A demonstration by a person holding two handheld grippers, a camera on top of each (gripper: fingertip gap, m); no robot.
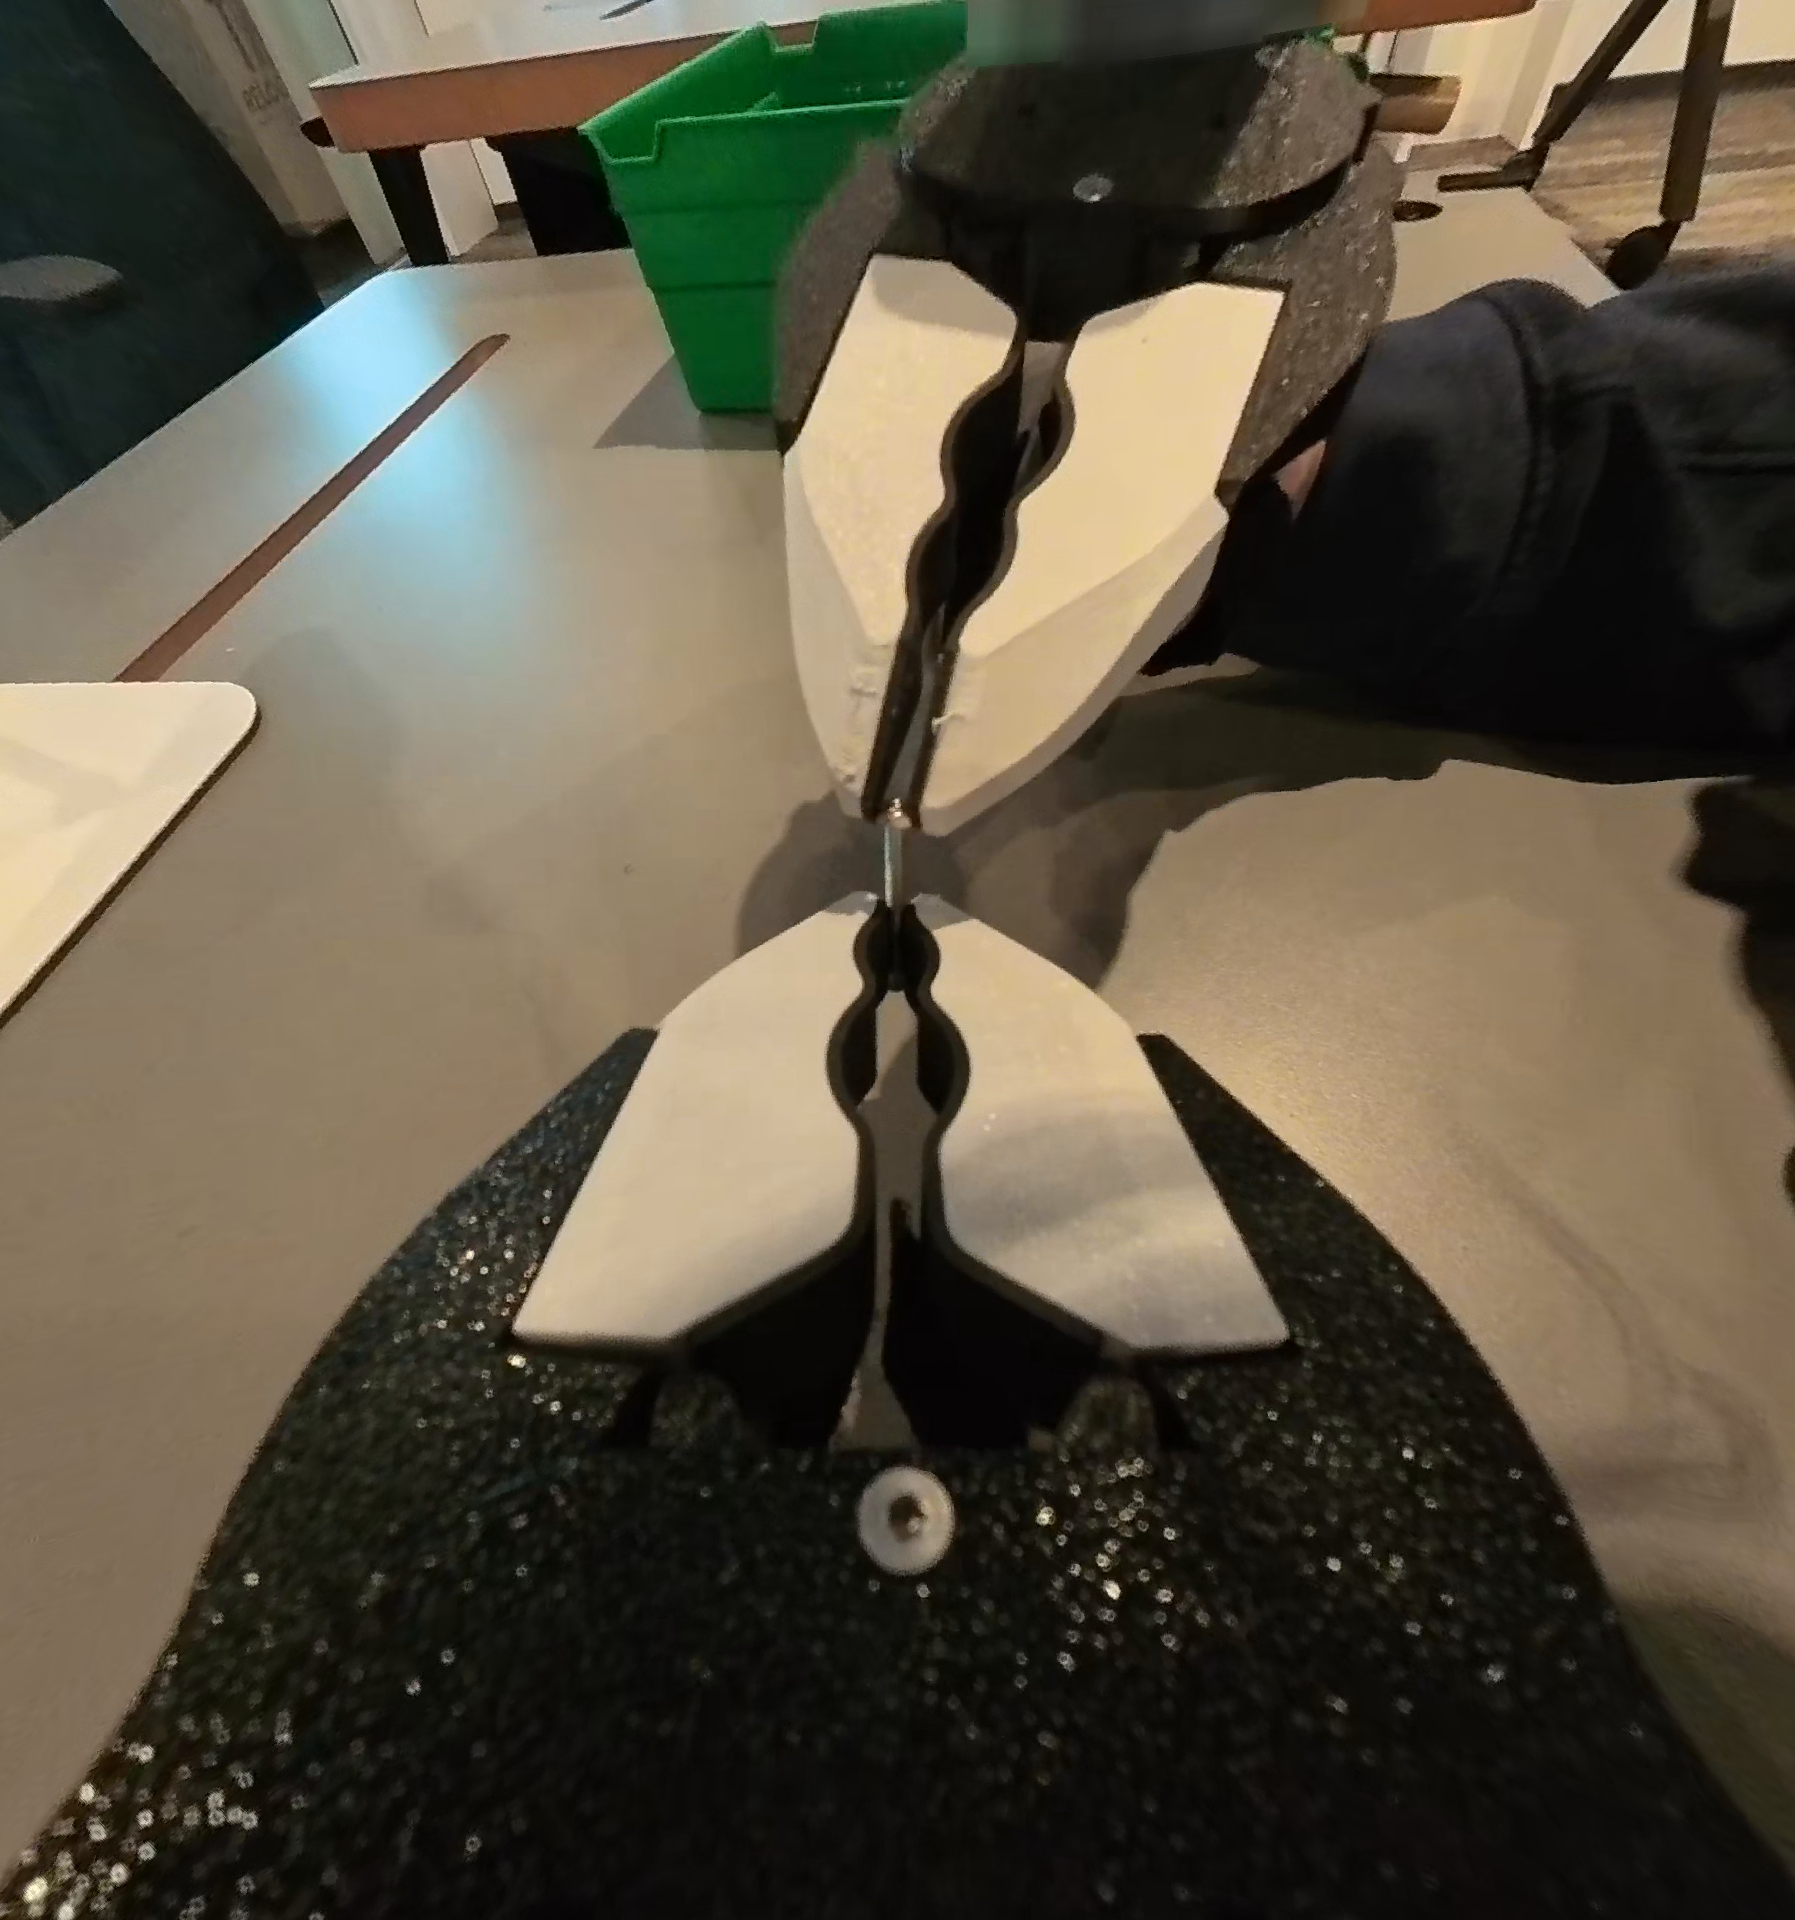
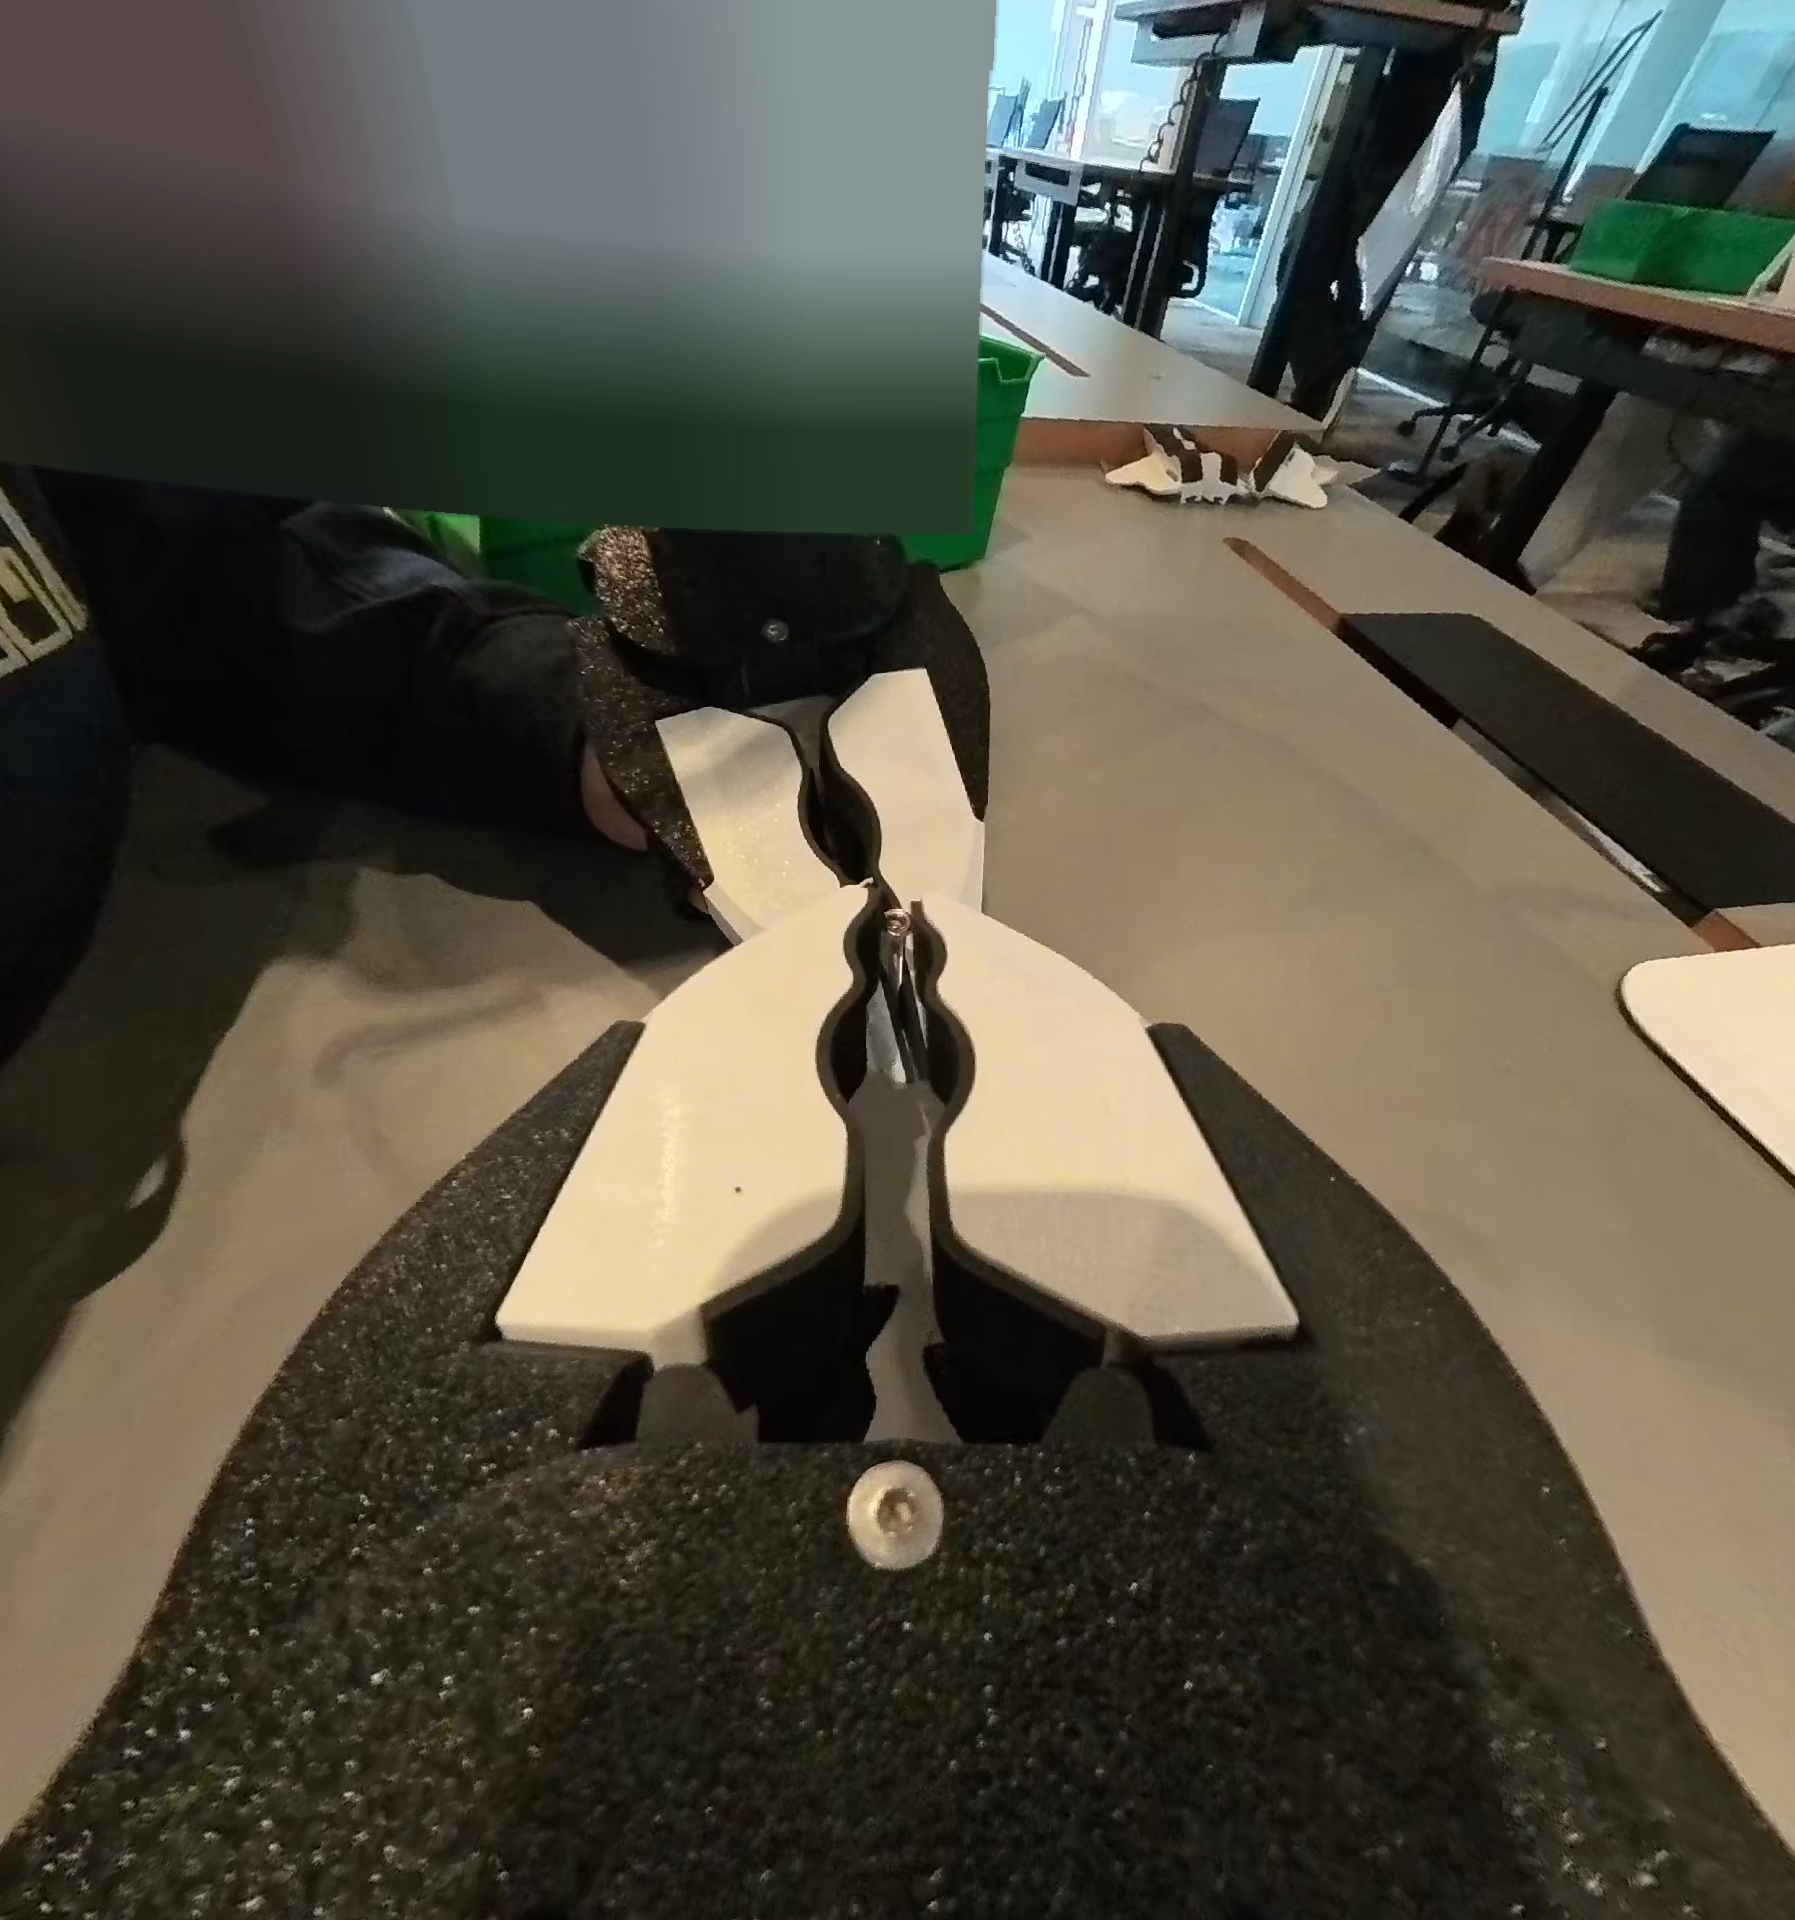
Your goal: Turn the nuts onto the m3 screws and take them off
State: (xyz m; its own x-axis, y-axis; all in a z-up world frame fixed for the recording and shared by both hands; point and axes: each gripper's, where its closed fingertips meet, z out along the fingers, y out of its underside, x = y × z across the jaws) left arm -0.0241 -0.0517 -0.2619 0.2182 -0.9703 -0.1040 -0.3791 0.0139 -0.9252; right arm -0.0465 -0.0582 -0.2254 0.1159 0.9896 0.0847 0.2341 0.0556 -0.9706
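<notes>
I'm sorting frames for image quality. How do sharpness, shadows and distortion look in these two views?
Left wrist view: screw fairly sharp, dark sleeve smeared at the right edge, soft shadows on the grey table. Right wrist view: wide-angle bending of table edges, nut small but visible, background desks soft.

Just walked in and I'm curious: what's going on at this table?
A person in dark sleeves works two handheld grippers tip to tip above a grey table. The left gripper is shut on a thin silver screw that sticks out toward the right gripper, whose tips close around a small nut at the screw's far end. A green bin stands behind.
</notes>
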